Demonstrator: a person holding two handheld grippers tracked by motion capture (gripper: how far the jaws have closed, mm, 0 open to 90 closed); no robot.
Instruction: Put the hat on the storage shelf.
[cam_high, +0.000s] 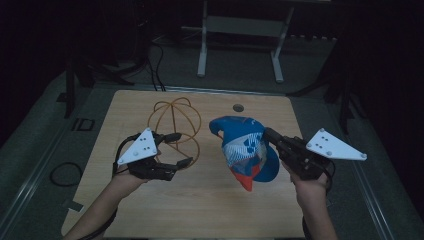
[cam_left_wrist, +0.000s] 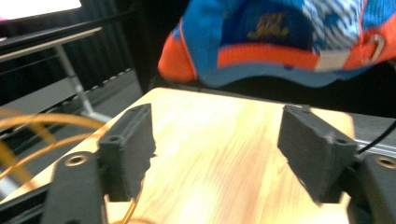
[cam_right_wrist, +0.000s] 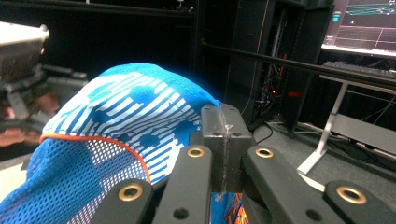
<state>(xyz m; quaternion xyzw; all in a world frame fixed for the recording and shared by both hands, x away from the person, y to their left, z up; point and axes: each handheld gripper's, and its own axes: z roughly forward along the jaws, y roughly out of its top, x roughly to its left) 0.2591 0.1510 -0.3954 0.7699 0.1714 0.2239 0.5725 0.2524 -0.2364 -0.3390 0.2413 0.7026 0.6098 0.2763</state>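
A blue cap (cam_high: 246, 150) with white stripes, mesh sides and an orange brim hangs above the wooden table (cam_high: 210, 200), right of centre. My right gripper (cam_high: 270, 134) is shut on its fabric edge; in the right gripper view the jaws (cam_right_wrist: 223, 140) press together with the cap (cam_right_wrist: 126, 112) draped to their left. A golden wire frame (cam_high: 175, 125) stands at the table's left centre. My left gripper (cam_high: 181, 149) is open beside it, with nothing between its jaws (cam_left_wrist: 219, 140). The wire (cam_left_wrist: 28, 126) curves at the left, and the cap (cam_left_wrist: 280, 42) hangs ahead.
A small round hole (cam_high: 238, 107) sits near the table's far edge. Behind the table stands a grey metal frame (cam_high: 240, 30) on the floor. A cable loop (cam_high: 65, 174) lies on the floor at the left. A lit monitor (cam_right_wrist: 364, 23) glows in the dark background.
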